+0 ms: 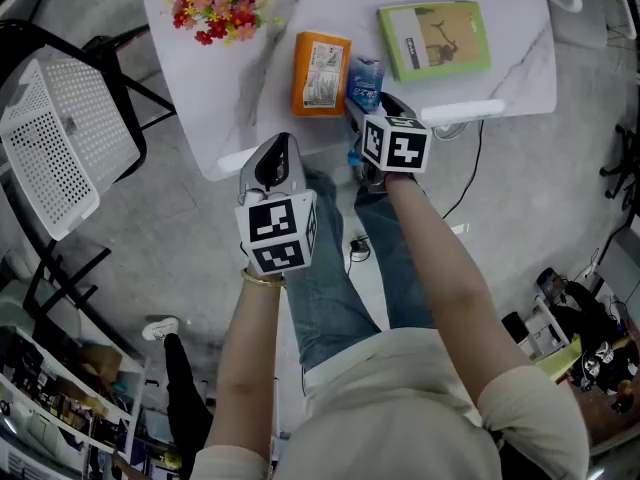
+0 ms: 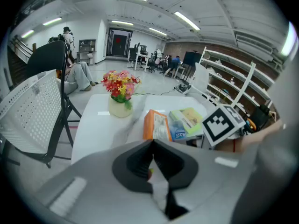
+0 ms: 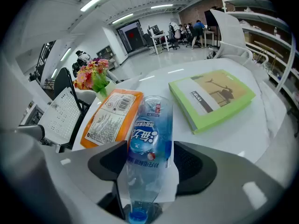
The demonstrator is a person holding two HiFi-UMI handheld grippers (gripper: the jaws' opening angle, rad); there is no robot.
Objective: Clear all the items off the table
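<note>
1. Right tool (image 3: 147,149): jaws wide, astride the bottle (image 3: 150,125), right pad clear of it, no grip.
2. Bottle lies flat on the counter (image 1: 520,68), just right of the orange pack (image 1: 321,73), cap toward the tool.
3. Left tool (image 2: 152,143): jaws closed, empty, at the counter edge nearside of the orange pack.
4. Book (image 1: 433,39) is further right of the orange pack, flowers (image 1: 218,1) far-left.

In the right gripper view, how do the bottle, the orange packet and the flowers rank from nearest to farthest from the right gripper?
1. Bottle: lying between the jaws, cap end toward the camera.
2. Orange packet: just left of the bottle, alongside it.
3. Flowers: far left, beyond the packet's far end.
</note>
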